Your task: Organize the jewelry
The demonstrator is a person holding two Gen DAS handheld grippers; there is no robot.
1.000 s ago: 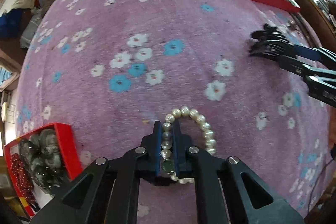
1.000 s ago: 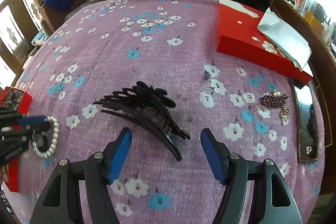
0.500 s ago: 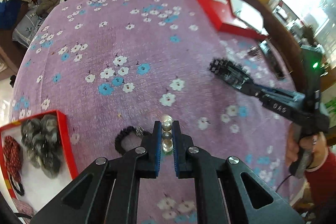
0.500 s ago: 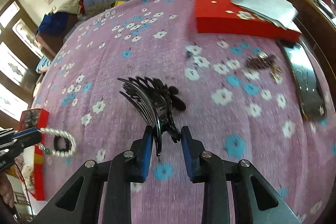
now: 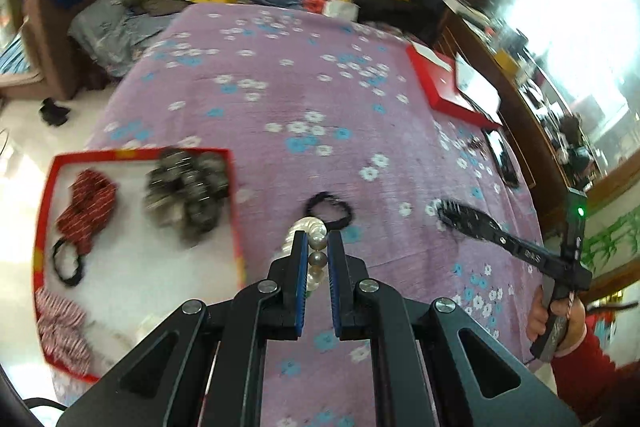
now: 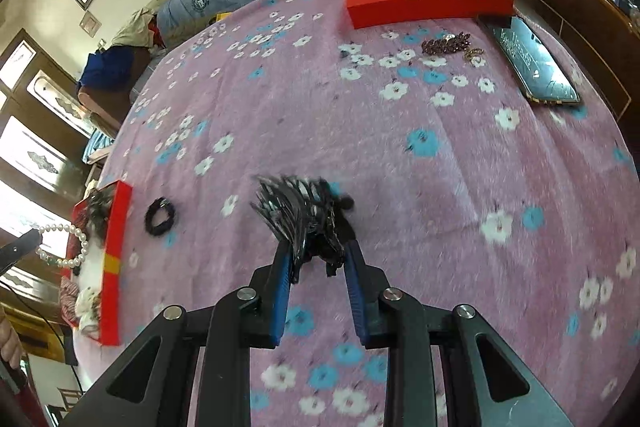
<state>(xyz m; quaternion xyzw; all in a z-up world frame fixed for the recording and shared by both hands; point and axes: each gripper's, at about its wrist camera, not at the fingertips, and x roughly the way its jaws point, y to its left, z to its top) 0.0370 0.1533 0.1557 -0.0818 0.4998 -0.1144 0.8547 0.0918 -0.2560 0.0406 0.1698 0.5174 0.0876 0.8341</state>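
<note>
Left gripper [image 5: 318, 251] pinching pearl bracelet [image 5: 312, 245] between narrow jaws, beads bunching at tips. Red tray [image 5: 236, 211] lying left of jaws, black hair tie [image 5: 330, 209] just ahead on purple cloth [image 5: 304, 99]. Right gripper [image 6: 316, 259], jaws having just closed, clamping black hair claw [image 6: 304, 215], teeth fanning beyond tips.

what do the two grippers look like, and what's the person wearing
Both grippers are black linkage frames with silver rivets and flat fingers faced with blue pads. Seen from the left wrist, the right gripper has a black handle with white lettering, a green light and a thin dark cable. The person wears a red sleeve.
</note>
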